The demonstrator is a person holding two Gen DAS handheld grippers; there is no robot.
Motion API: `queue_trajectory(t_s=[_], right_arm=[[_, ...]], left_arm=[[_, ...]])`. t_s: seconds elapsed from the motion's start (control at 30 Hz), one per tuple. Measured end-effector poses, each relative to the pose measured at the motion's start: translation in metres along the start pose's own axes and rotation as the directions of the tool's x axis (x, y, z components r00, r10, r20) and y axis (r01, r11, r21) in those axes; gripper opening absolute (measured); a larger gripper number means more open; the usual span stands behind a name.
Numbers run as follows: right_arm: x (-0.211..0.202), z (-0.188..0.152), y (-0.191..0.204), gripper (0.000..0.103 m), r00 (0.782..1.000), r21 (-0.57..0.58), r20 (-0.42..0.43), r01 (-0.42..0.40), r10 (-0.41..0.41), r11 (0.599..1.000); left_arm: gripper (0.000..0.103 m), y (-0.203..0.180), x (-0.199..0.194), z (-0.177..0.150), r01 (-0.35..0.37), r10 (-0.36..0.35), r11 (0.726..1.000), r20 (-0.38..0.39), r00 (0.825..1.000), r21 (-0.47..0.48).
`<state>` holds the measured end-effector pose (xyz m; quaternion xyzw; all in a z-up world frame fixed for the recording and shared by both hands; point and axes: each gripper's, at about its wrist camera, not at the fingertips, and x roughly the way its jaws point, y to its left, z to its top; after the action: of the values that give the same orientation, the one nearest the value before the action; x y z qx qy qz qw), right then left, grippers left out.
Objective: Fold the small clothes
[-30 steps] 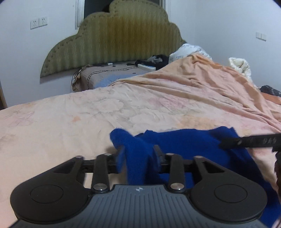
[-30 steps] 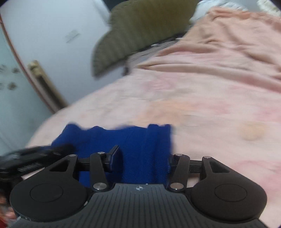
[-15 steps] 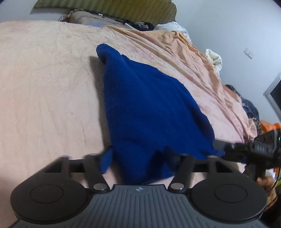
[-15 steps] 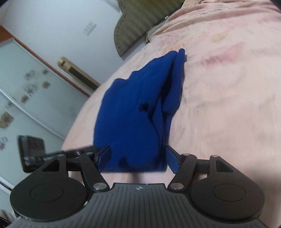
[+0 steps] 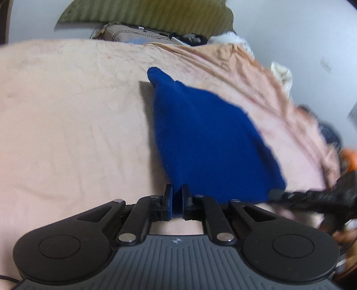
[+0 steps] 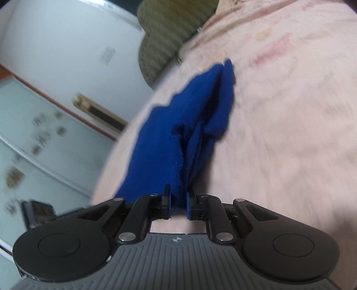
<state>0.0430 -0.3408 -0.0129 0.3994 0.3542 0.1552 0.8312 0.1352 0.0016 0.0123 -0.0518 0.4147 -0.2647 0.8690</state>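
Two grippers, one blue knit garment [image 5: 207, 142] pinched at its near edge.
Left gripper [image 5: 177, 201] and right gripper [image 6: 178, 204] both clamp cloth; next, carry that edge far across the bedsheet [image 5: 67, 125].

1. A wide bed [image 5: 67, 133] fills both views, covered by a pale peach sheet [image 6: 290, 133] with faint floral blotches and soft wrinkles.
2. A blue knit garment [image 5: 200, 138] lies directly on the sheet, stretched out long, its far tip pointing toward the headboard [image 5: 145, 13].
3. From the right wrist camera, the same garment [image 6: 178, 133] shows doubled layers and a fold running along its length.
4. At the head end, a brownish pillow [image 5: 133, 35] sits against the olive padded headboard.
5. To the right, an orange-peach blanket [image 5: 245, 67] lies rumpled over the sheet, with white bedding [image 5: 229, 39] bunched near it.
6. Dark cloth items [image 5: 191, 38] rest beside the pillow; too blurred to identify.
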Motion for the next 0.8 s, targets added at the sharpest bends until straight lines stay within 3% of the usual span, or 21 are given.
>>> queue_trajectory(t_s=[0.1, 0.2, 0.27, 0.4, 0.47, 0.53, 0.6, 0.63, 0.67, 0.73, 0.8], right_arm=[[-0.011, -0.004, 0.002, 0.022, 0.997, -0.035, 0.025, 0.079, -0.078, 0.996], [-0.035, 0.005, 0.027, 0.025, 0.966, -0.142, 0.186, 0.207, -0.179, 0.968], [-0.032, 0.017, 0.047, 0.025, 0.949, -0.213, 0.253, 0.245, -0.189, 0.946], [0.015, 0.035, 0.081, 0.048, 0.953, -0.351, 0.244, 0.262, -0.182, 0.899], [0.049, 0.045, 0.085, 0.049, 0.944, -0.392, 0.232, 0.311, -0.233, 0.866], [0.072, 0.053, 0.077, 0.048, 0.918, -0.410, 0.247, 0.388, -0.309, 0.825], [0.079, 0.063, 0.057, 0.049, 0.880, -0.383, 0.277, 0.469, -0.386, 0.796], [0.079, 0.066, 0.045, 0.057, 0.875, -0.350, 0.291, 0.473, -0.386, 0.808], [0.075, 0.067, 0.031, 0.061, 0.888, -0.313, 0.290, 0.441, -0.358, 0.841], [0.067, 0.068, 0.014, 0.062, 0.905, -0.248, 0.289, 0.384, -0.311, 0.889], [0.065, 0.068, 0.011, 0.062, 0.910, -0.244, 0.295, 0.365, -0.290, 0.898]], left_arm=[[0.008, -0.008, -0.015, 0.014, -0.065, 0.060, 0.997, 0.099, 0.993, 0.050], [0.012, -0.024, -0.016, 0.045, -0.118, 0.094, 0.986, 0.189, 0.978, 0.119], [0.018, -0.037, 0.002, 0.067, -0.131, 0.097, 0.979, 0.210, 0.973, 0.155], [0.043, -0.060, 0.059, 0.098, -0.195, 0.159, 0.964, 0.196, 0.968, 0.183], [0.045, -0.060, 0.090, 0.106, -0.240, 0.210, 0.953, 0.172, 0.963, 0.184], [0.045, -0.047, 0.121, 0.110, -0.310, 0.293, 0.939, 0.129, 0.947, 0.147], [0.061, -0.030, 0.135, 0.109, -0.326, 0.316, 0.941, 0.110, 0.943, 0.095], [0.065, -0.023, 0.137, 0.109, -0.316, 0.308, 0.947, 0.109, 0.945, 0.056], [0.067, -0.017, 0.135, 0.107, -0.303, 0.299, 0.953, 0.111, 0.948, 0.022], [0.067, -0.019, 0.129, 0.104, -0.304, 0.301, 0.953, 0.123, 0.946, 0.008], [0.065, -0.028, 0.116, 0.097, -0.330, 0.323, 0.944, 0.158, 0.933, 0.017]])
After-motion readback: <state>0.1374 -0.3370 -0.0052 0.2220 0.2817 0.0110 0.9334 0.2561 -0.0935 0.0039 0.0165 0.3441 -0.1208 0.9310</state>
